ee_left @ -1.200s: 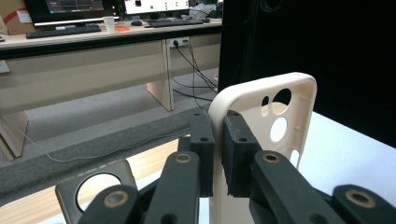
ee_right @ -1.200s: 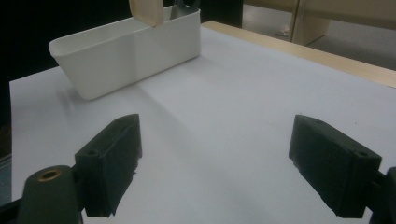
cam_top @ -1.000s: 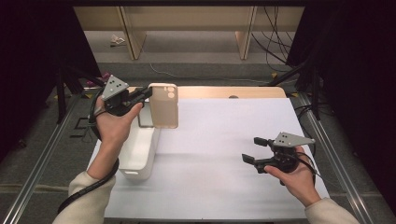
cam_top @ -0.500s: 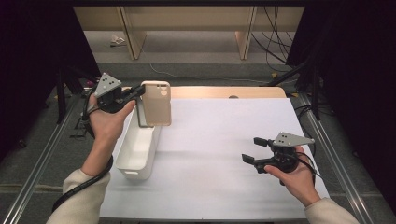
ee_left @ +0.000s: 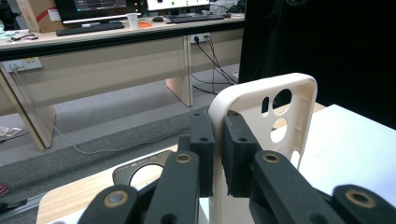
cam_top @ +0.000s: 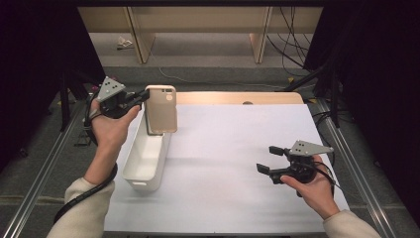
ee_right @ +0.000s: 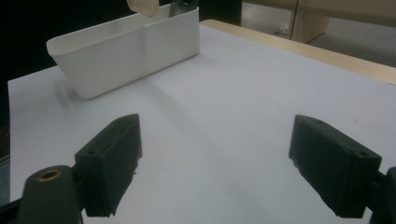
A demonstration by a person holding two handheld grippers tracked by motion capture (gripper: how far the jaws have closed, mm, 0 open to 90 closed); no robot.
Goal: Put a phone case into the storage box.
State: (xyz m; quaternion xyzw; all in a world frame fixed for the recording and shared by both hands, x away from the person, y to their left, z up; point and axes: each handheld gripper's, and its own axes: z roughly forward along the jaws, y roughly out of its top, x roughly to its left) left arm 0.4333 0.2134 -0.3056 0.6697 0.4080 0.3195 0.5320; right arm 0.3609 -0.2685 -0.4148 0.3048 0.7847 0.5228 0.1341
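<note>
A beige phone case (cam_top: 162, 109) hangs upright in the air over the far end of a white bin (cam_top: 143, 161). My left gripper (cam_top: 144, 95) is shut on the case's top left edge. In the left gripper view, both black pads (ee_left: 201, 154) pinch the case's rim (ee_left: 261, 100), with the camera cut-outs to their right. My right gripper (cam_top: 268, 158) rests low at the table's right side, jaws wide open with only bare white table (ee_right: 224, 121) between them. The bin (ee_right: 126, 46) lies far off in the right gripper view.
The white sheet (cam_top: 233, 163) covers the table, with a wooden edge (cam_top: 237, 97) at the back. Metal rails (cam_top: 346, 153) run along both sides. Desks and cables (ee_left: 140, 70) stand beyond the table.
My left hand has moved the phone case slightly left and farther back, over the bin's far end. The right gripper has stayed still.
</note>
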